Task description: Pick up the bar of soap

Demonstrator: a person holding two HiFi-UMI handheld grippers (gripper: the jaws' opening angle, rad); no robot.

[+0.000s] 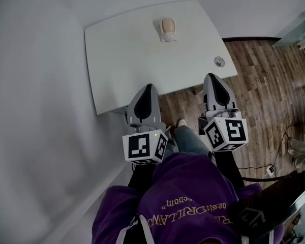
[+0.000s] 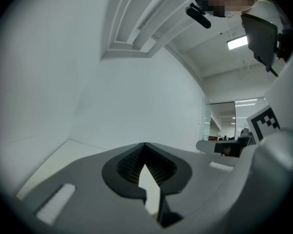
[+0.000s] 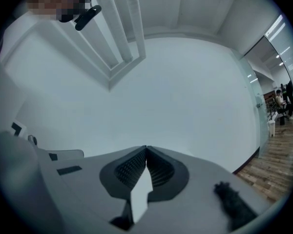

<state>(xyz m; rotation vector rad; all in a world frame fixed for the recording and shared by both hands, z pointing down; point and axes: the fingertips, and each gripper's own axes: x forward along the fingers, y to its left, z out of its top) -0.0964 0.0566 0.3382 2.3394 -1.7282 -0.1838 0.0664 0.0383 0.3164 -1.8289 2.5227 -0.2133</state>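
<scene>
Approach step: left tool (image 1: 147,88) and right tool (image 1: 214,79), pressed together and empty, sit well apart from the bar of soap (image 1: 168,29); next, reach and spread.

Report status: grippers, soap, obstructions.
Left gripper shut, empty. Right gripper shut, empty. Bar of soap untouched, far side of table. Nothing between grippers and soap.

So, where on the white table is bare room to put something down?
Almost the whole table is bare: the wide patch between the bar of soap at the far edge and the near edge. Only the right corner holds a small round disc. Nowhere is crowded.
</scene>
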